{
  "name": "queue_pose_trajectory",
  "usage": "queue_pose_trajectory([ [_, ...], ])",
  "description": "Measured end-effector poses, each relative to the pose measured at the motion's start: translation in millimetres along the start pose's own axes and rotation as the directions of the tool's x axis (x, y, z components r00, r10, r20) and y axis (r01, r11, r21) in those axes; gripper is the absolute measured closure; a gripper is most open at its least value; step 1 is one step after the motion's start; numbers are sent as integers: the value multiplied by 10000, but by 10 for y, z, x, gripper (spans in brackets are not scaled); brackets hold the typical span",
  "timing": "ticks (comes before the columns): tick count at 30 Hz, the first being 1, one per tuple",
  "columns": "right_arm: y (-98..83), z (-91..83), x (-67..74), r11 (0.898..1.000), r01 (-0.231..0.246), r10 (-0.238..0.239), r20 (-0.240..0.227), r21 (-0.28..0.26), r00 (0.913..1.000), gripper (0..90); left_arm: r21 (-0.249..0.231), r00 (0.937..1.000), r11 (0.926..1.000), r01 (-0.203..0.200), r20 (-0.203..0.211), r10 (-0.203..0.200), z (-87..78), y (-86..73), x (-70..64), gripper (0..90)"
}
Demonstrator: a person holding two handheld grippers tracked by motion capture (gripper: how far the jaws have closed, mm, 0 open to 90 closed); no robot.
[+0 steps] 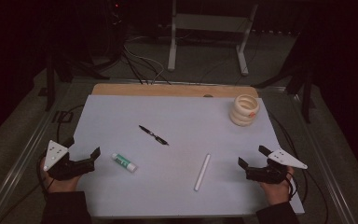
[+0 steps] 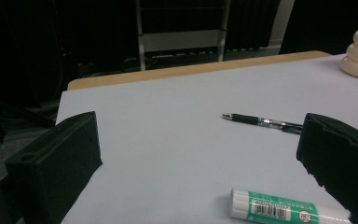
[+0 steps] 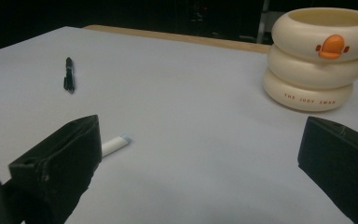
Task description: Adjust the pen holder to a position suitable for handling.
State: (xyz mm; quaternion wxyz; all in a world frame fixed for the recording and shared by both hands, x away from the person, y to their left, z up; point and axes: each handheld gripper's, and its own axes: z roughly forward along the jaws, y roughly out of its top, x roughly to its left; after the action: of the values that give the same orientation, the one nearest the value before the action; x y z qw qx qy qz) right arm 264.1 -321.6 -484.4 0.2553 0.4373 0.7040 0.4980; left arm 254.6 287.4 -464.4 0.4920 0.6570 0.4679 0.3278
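On the white sheet (image 1: 182,116) lie a black pen (image 1: 153,135) near the middle, a green-and-white glue stick (image 1: 124,162) to its lower left, and a white marker (image 1: 202,172) to the lower right. A cream ringed holder (image 1: 244,110) with an orange duck mark stands at the far right. My left gripper (image 1: 82,148) rests open at the sheet's left edge, the glue stick (image 2: 284,209) just ahead by its right jaw and the pen (image 2: 263,122) farther off. My right gripper (image 1: 253,157) is open at the right edge, with the marker tip (image 3: 116,144) by its left jaw and the holder (image 3: 320,58) beyond.
The sheet covers a wooden board (image 1: 175,90) on a table with metal side rails. Cables (image 1: 142,65) and a white stand frame (image 1: 209,32) lie on the dark floor behind. Broad bare sheet lies between the objects.
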Motion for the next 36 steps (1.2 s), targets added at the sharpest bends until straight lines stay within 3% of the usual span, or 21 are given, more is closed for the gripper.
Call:
queue_pose_trajectory([
  [12, 33, -25, 27, 9999, -108, 108, -28, -40, 9999, 0, 65, 10000, 10000, -12, 49, 11, -4, -5, -8, 1],
  [20, 101, -31, 60, 9999, -131, 131, -25, 58, 9999, 0, 331, 9987, 9994, -106, 507, 89, 32, -3, -33, 1],
  [27, 186, -22, 95, 9999, -151, 150, -74, -28, 9999, 0, 110, 9993, 9998, -186, 334, 182, 26, -27, -44, 2],
  [36, 320, 13, 72, 10000, -46, 46, -42, 13, 10000, 0, 469, 9996, 9989, -49, 288, 36, 29, -52, -37, 2],
])
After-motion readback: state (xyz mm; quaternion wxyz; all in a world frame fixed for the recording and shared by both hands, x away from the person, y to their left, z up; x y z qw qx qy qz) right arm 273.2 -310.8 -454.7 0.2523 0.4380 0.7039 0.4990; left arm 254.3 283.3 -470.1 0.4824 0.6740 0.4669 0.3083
